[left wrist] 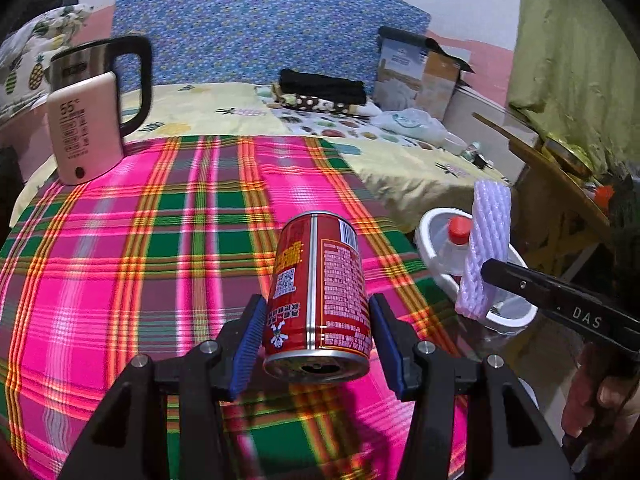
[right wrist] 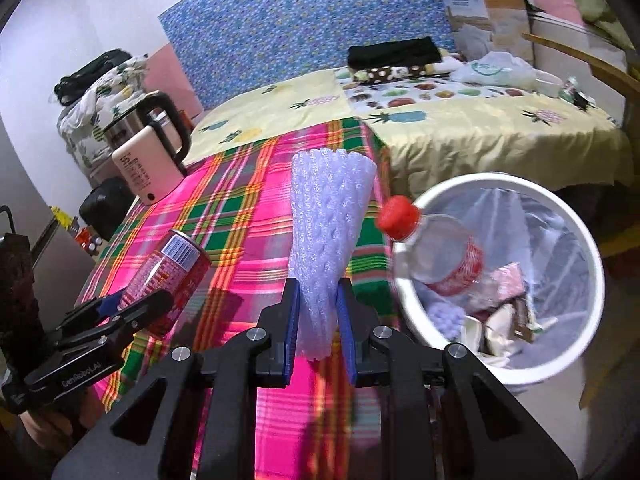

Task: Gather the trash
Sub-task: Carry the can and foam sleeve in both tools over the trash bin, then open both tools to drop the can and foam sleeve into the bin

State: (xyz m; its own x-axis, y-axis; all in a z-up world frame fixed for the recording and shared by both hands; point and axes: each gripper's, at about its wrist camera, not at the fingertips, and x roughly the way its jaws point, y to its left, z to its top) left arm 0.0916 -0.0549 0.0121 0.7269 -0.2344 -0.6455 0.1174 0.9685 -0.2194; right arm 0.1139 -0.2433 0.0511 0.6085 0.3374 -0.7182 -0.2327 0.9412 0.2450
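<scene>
The left gripper (left wrist: 318,342) clamps a red drink can (left wrist: 320,292) between its blue pads, lifted above the pink-and-green plaid cloth (left wrist: 140,248), while the right gripper (right wrist: 318,334) pinches a pale lilac foam fruit net (right wrist: 326,236) upright near the cloth's edge. Just beside that edge stands a white bin (right wrist: 576,236) with a clear liner, holding a red-capped plastic bottle (right wrist: 436,252) and scraps. Farther back sit a pink kettle (left wrist: 86,128), a yellow pineapple-print bedspread (left wrist: 404,168) and a blue patterned headboard (left wrist: 256,24).

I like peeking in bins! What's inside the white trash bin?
Inside the white trash bin there's a clear liner, a plastic bottle with a red cap poking over the rim, and crumpled wrappers and paper scraps. Whatever lies under that pile is hidden.
</scene>
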